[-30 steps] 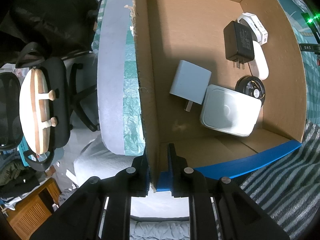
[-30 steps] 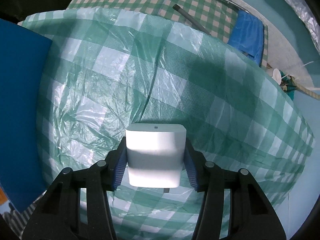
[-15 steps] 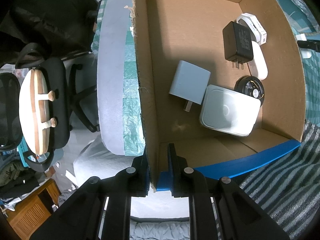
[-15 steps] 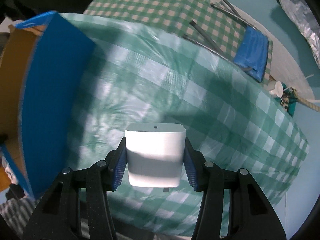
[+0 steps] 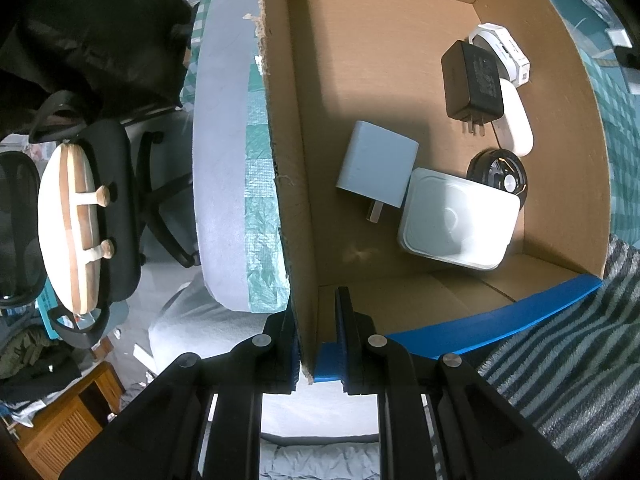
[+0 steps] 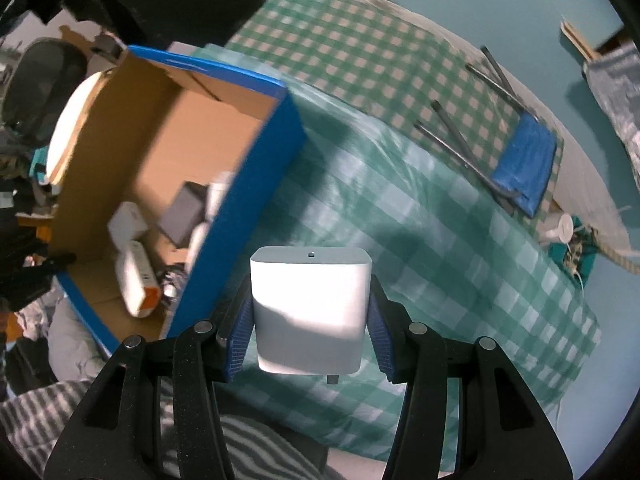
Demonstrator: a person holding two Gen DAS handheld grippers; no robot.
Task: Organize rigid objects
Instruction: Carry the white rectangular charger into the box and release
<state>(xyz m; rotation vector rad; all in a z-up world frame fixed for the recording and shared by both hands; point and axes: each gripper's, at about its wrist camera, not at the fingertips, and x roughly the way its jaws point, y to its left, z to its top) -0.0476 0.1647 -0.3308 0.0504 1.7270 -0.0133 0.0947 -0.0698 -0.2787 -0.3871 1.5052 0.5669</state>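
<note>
My right gripper (image 6: 310, 320) pinches a white plug-in adapter (image 6: 310, 312) by its two flat sides, blue pads pressed against it, above the green checked plastic cloth (image 6: 420, 232) and just beside the blue outer wall of the cardboard box (image 6: 240, 200). The adapter's top face has one small hole; no brand or lettering is readable on it, and a metal prong tip pokes out underneath. My left gripper (image 5: 318, 344) is nearly closed on the box's torn brown side wall (image 5: 296, 240), one finger outside and one inside. Inside the box lie a pale grey-blue charger (image 5: 376, 168) with its prongs showing, a white square lidded container (image 5: 460, 220) touching it, a black round object (image 5: 498, 172) partly under that container, a black power adapter (image 5: 472, 80) whose printed label is too small to read, a white oblong item (image 5: 518, 120) beneath it, and a white boxed device (image 5: 500, 52) in the far corner. In the right wrist view the box contents are blurred. The box sits on a grey-edged table (image 5: 220, 160); a striped fabric (image 5: 560, 360) lies near me. An office chair (image 5: 100, 216) carrying a white and wood board stands on the floor. A folded blue-seated chair (image 6: 520, 164) lies on a finer checked cloth (image 6: 340, 48).
</note>
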